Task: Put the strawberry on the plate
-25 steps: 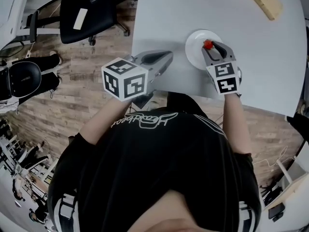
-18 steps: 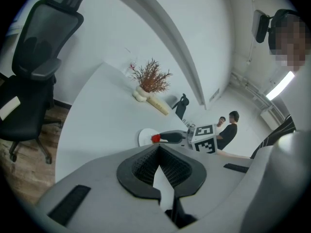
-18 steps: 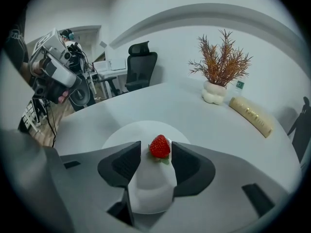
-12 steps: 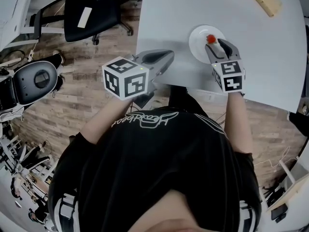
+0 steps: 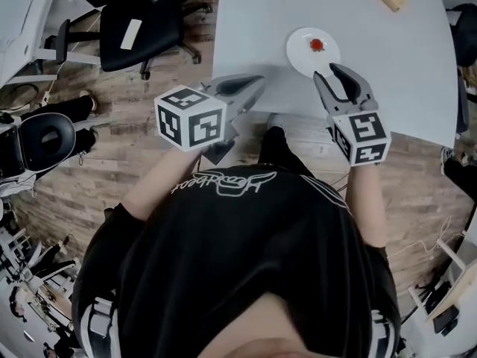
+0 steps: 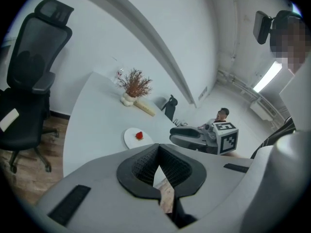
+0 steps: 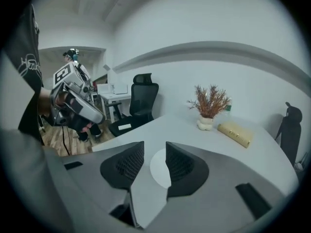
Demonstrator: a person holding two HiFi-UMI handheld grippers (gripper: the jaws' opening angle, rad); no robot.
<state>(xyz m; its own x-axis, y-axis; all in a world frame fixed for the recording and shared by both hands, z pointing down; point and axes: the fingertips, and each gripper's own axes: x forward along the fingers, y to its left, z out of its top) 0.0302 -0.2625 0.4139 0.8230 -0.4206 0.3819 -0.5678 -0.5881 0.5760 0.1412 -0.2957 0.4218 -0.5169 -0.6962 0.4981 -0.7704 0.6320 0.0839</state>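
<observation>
A small red strawberry (image 5: 317, 45) lies on the round white plate (image 5: 300, 57) on the pale grey desk (image 5: 246, 28), just beyond the nearer right hand-held gripper (image 5: 326, 71). Its empty jaws stand apart and have just been closing slightly. The left hand-held gripper (image 5: 257, 83) is closed and empty.

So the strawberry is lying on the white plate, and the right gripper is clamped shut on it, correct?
Not quite. The strawberry does lie on the white plate, but the right gripper is not clamped on it: its jaws, which have just been closing slightly, stand apart with nothing between them. The right gripper view shows this.
</observation>
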